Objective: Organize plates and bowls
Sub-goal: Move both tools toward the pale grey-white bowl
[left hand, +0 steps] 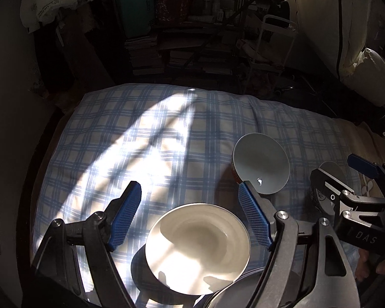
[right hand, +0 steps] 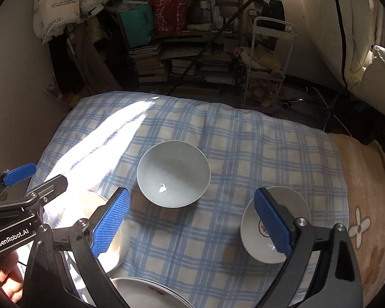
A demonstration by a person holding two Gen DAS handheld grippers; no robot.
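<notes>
Both tools (left hand: 190,215) (right hand: 191,220) gape wide, holding nothing.

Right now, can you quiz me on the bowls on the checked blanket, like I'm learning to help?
1. True or false: the left gripper is squeezing the cream bowl.
2. How many bowls sit on the checked blanket in the right wrist view?
3. Which bowl has a red mark inside? A) the grey bowl B) the white bowl by the right gripper

Key
1. False: its fingers stand open, nothing between them.
2. Three; a plate also lies at the near edge.
3. B
</notes>
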